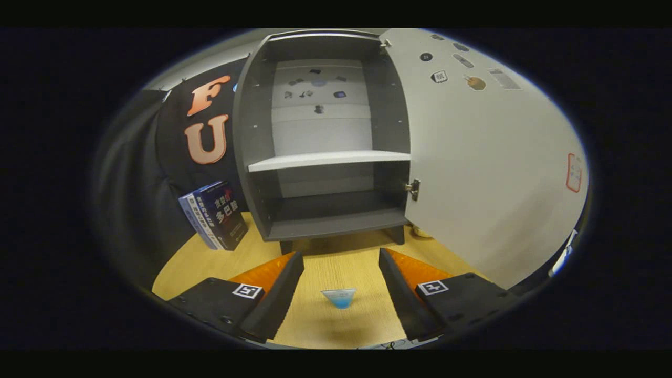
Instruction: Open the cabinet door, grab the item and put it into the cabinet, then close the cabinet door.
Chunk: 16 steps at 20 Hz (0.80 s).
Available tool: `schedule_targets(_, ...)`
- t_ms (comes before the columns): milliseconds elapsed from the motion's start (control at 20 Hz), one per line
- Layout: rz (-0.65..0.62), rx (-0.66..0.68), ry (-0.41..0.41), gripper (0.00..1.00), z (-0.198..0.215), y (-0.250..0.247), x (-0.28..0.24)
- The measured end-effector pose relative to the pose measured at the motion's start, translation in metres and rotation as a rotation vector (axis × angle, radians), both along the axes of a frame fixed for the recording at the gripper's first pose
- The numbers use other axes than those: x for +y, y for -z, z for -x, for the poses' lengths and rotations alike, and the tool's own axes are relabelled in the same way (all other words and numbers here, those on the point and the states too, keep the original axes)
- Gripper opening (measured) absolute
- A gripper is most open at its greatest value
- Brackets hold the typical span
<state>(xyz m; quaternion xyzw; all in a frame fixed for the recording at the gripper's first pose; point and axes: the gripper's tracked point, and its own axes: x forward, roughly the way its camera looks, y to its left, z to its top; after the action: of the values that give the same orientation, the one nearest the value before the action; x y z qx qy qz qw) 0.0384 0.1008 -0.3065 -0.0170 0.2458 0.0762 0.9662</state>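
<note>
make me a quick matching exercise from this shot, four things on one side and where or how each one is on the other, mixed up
Things:
1. cabinet door
2. books
3. blue cup
4. gripper

Place or state:
A. on the table between the fingers
B. swung wide open
C. open, holding nothing
D. leaning beside the cabinet, on the side away from the door

Pairs: 1-B, 2-D, 3-A, 4-C

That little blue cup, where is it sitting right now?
In the gripper view, the blue cup stands on the wooden table, between the open gripper's two fingers, in front of the open cabinet.
</note>
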Motion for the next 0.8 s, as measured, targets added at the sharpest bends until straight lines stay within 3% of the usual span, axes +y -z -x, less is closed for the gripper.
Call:
schedule_targets(200,0.035,0.064,-0.020,0.93,-0.002,0.046,-0.001)
schedule_targets(300,0.053,0.085,-0.021,1.00,-0.004,0.062,-0.004)
schedule_targets(650,0.080,0.177,-0.021,1.00,-0.006,0.115,-0.006)
schedule_targets(700,0.082,0.187,-0.016,0.98,-0.006,0.122,-0.006)
schedule_targets(800,0.085,0.208,-0.013,0.85,-0.005,0.131,-0.008)
